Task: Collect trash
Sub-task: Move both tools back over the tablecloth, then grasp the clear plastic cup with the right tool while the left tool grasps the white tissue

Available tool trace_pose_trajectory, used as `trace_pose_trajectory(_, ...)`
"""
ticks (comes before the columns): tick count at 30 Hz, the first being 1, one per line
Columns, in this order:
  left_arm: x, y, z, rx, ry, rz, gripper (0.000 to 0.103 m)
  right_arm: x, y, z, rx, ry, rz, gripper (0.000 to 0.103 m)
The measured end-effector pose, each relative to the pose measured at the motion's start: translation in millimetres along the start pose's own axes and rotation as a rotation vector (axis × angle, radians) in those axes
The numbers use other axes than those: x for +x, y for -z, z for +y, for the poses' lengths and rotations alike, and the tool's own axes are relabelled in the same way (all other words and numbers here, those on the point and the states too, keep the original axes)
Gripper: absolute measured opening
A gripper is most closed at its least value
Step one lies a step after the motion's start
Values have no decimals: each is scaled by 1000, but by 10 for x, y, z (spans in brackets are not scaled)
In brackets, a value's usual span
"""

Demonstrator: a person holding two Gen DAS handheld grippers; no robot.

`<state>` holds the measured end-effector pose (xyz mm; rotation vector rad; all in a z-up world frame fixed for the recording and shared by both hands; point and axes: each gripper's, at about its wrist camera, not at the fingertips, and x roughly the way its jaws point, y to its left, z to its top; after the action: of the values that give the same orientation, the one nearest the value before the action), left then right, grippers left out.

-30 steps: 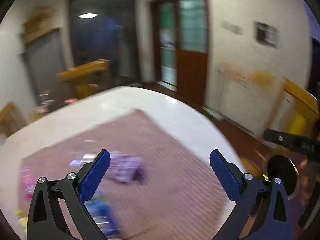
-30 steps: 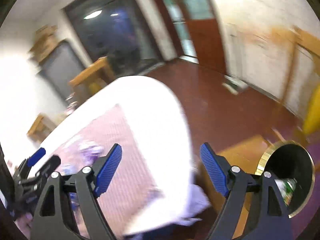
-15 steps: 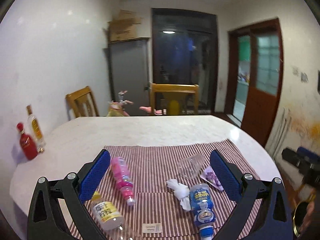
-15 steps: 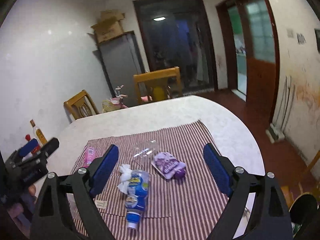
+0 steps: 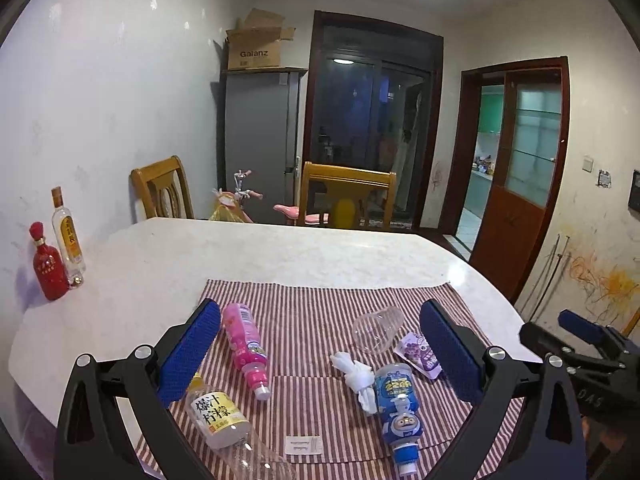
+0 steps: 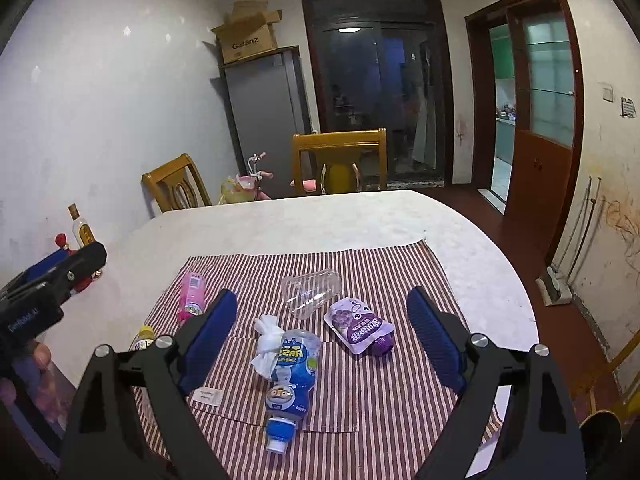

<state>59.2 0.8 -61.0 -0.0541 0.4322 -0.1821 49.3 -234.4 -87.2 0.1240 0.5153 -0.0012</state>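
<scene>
You held both tools above a white table with a striped cloth — your left gripper and right gripper each gaped wide, gripping nothing. The trash lay on the cloth: a yellow-label bottle and pink bottle at left, a blue pouch touching a crumpled tissue, a clear cup on its side, and a purple pouch at right.

Place: home dining room.
Centre of frame: marble table with striped cloth.
Beyond the table: wooden chairs, grey fridge.
Right of frame: kitchen doorway, scribbled wall.
</scene>
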Motion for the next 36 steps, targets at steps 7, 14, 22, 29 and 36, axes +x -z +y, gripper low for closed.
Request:
trace_pose_trajectory(7, 74, 19, 67, -6, -8, 5, 97, 126, 2, 55, -2, 1, 26, 86)
trace_pose_trajectory(14, 315, 90, 253, -34, -72, 51, 97, 392, -26, 165, -27, -12, 68, 86)
trace_pose_trajectory(22, 723, 173, 538, -96, -87, 140, 97, 1347, -35, 479, -225, 28, 143, 86)
trace_pose_trajectory(29, 1080, 268, 671, -120, -71, 228, 97, 2557, 147, 720, -427, 72, 384, 85)
trace_pose_trajectory(36, 1328, 367, 590, -94, -45, 286, 97, 3063, 275, 507, -389, 162, 509, 8)
